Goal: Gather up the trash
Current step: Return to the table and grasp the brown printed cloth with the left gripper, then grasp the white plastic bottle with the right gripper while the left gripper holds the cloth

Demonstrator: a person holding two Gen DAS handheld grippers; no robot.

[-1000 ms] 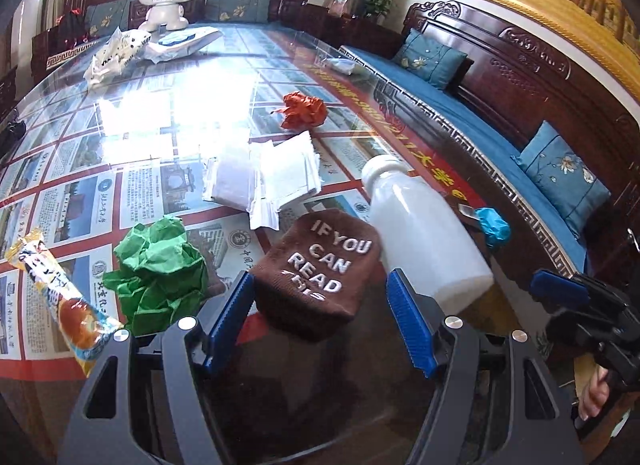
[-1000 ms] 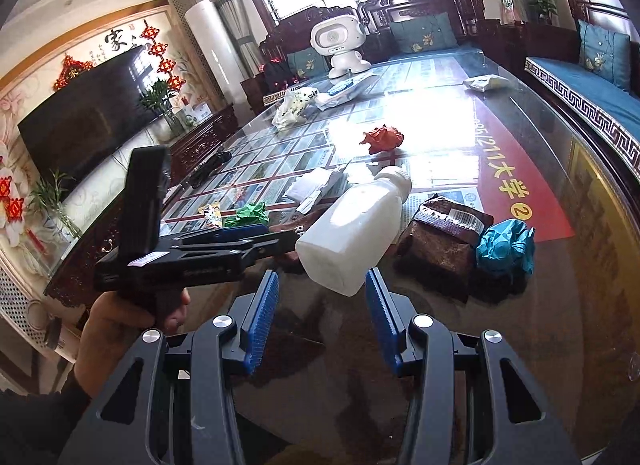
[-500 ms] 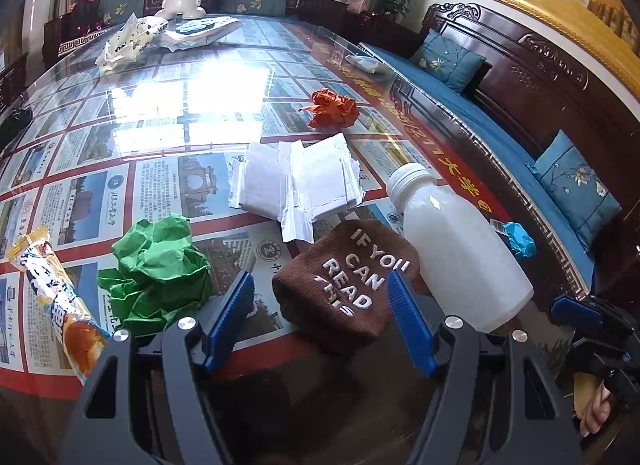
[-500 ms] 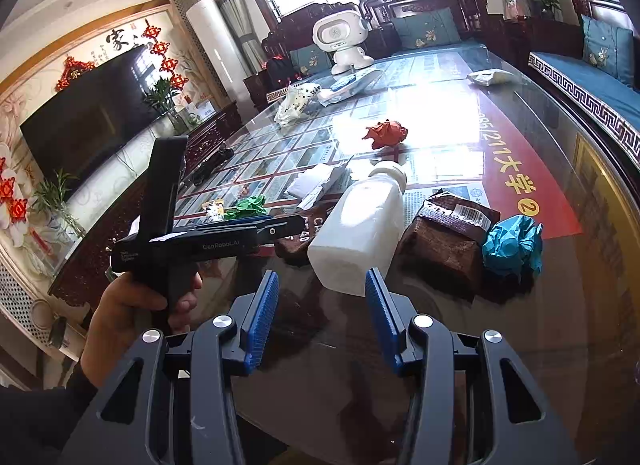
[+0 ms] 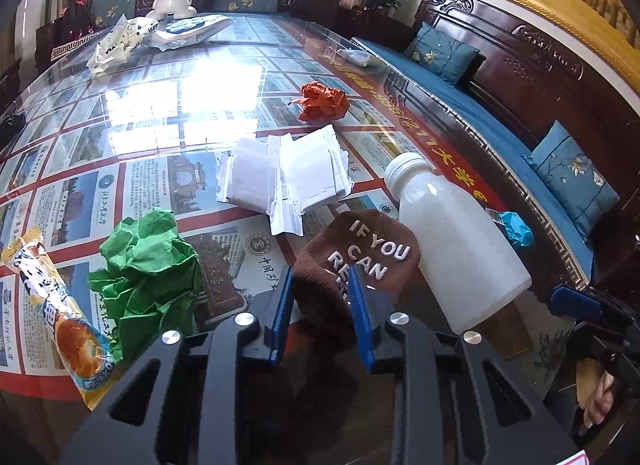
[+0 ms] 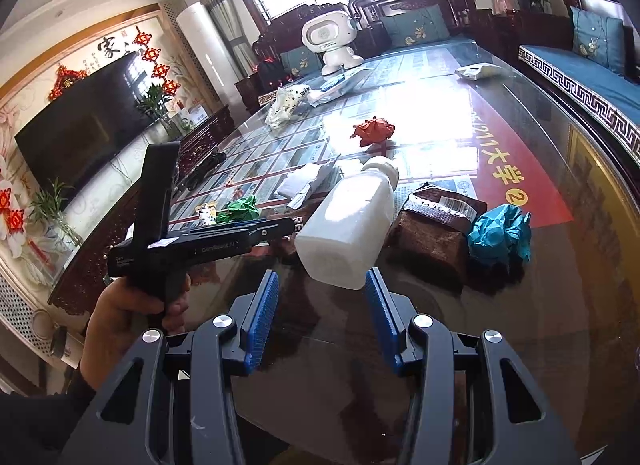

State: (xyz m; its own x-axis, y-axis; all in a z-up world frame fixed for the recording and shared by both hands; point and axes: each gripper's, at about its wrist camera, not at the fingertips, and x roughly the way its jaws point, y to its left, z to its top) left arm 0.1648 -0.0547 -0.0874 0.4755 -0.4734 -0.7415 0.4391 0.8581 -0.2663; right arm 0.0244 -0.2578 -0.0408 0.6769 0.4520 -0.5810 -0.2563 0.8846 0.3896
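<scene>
My left gripper [image 5: 320, 279] is shut on the near edge of a brown cloth [image 5: 368, 253] with white letters, on the glass table [image 5: 160, 113]. A white plastic bottle [image 5: 456, 249] lies on its side just right of the cloth. My right gripper [image 6: 322, 285] is open, its blue pads either side of the bottle's base [image 6: 344, 233] without touching it. Crumpled green paper [image 5: 148, 269], a snack wrapper [image 5: 56, 313], white folded papers [image 5: 284, 177], a red paper ball [image 5: 324, 101] and a teal paper ball [image 6: 500, 233] lie around.
A brown packet [image 6: 436, 225] lies between the bottle and the teal ball. A white toy robot [image 6: 328, 41] and plastic bags [image 5: 120, 41] sit at the far end. A blue-cushioned wooden bench [image 5: 500, 105] runs along the right edge. The left gripper's body [image 6: 200, 241] is beside the bottle.
My left gripper has closed on the brown cloth; it was open around it before. My right gripper moved slightly closer to the bottle's base and stays open.
</scene>
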